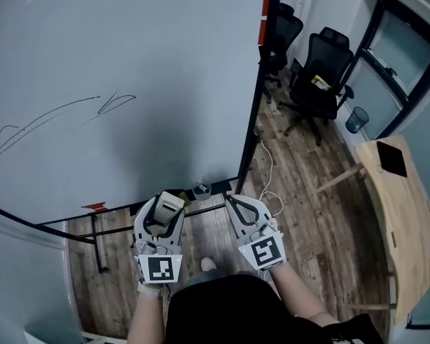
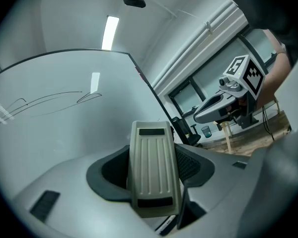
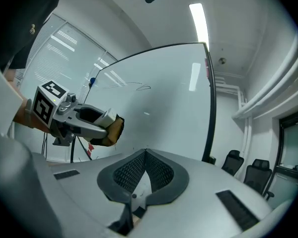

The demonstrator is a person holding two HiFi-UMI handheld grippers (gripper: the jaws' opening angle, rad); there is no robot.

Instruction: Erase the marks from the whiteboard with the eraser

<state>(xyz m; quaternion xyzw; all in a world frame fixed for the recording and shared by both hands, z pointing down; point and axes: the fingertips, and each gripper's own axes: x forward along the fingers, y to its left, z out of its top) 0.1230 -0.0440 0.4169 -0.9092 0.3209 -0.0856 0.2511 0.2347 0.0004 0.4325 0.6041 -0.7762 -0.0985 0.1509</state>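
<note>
Wooden flooring (image 1: 301, 163) runs under the person, who holds both grippers low and close in front of the body. Nearest, the left gripper (image 1: 163, 211) is clenched on the eraser (image 2: 153, 170). The eraser stands lengthwise between the two jaws, with its pale ribbed plastic back towards that gripper's camera. Its far end sticks out past the fingertips. From the right gripper view, its brownish felt side faces away from the left gripper's body, and the eraser looks held clear of the board.

Just beside it, the right gripper (image 3: 145, 157) has its jaws pressed together at the tips and grasps nothing.

Ahead of both stands the whiteboard (image 1: 129, 49) in its black frame (image 1: 261, 84). The marks (image 1: 57, 117), a few thin dark curved lines, lie on the board's left part, up and to the left of the eraser and well apart from it.

Right of the frame, a white cable (image 1: 269, 170) trails across the floor, and a light wooden table (image 1: 408, 213) stands at the right edge. Farther back are black office chairs (image 1: 322, 70) and a small bluish bin (image 1: 356, 119).
</note>
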